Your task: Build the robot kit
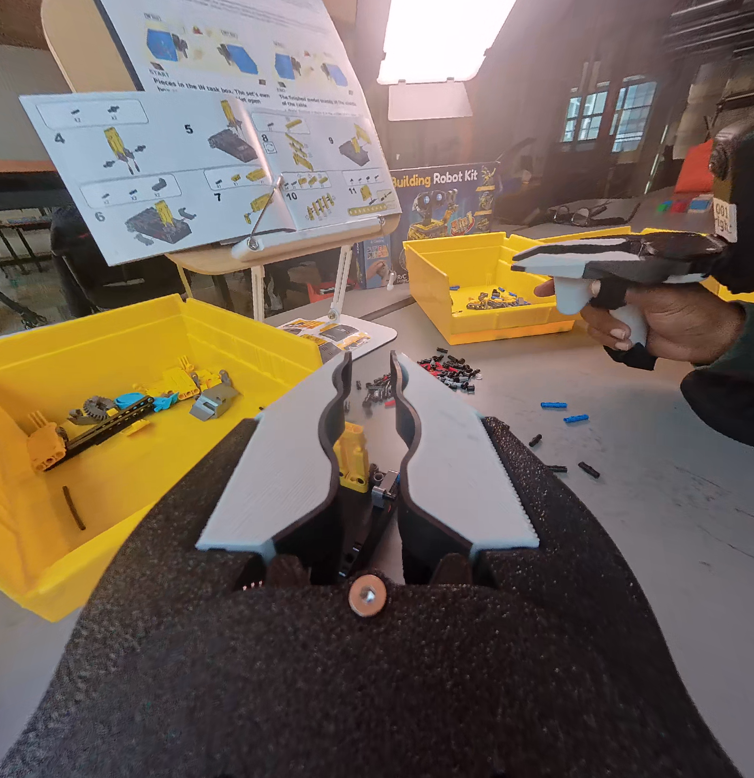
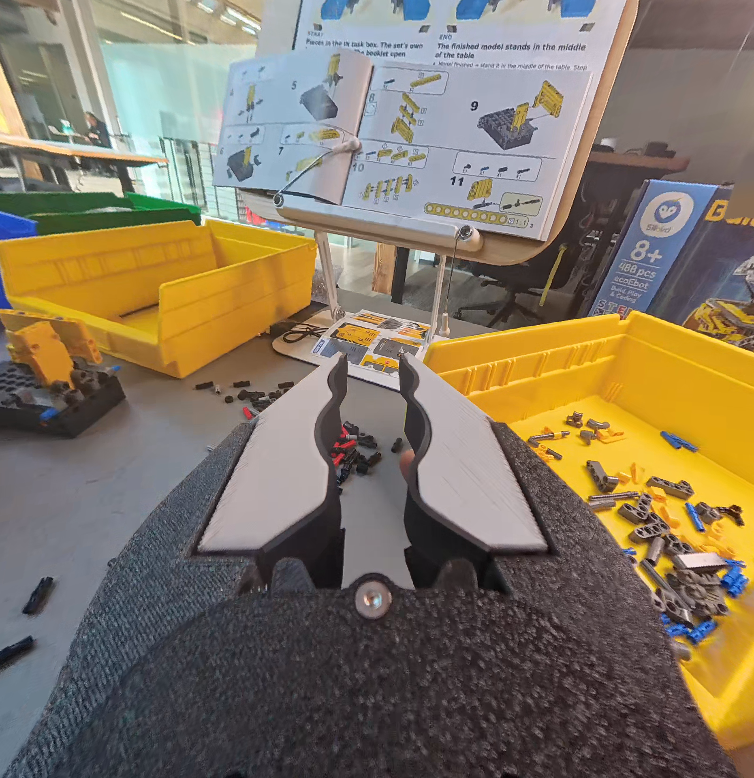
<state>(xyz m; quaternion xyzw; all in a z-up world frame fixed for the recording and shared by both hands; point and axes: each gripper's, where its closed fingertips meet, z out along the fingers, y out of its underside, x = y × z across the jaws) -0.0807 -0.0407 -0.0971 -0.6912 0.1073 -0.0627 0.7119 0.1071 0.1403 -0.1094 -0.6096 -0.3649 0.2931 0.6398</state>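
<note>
Jaws parted: left gripper [image 1: 370,370] above studded yellow-black model [image 1: 353,452].

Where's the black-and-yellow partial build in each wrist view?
Left wrist view: the partial build sits low centre, seen between the left gripper fingers.
Right wrist view: the same build sits at the far left edge, on the grey table.
Shared landmark: the open instruction booklet on its stand.
</note>
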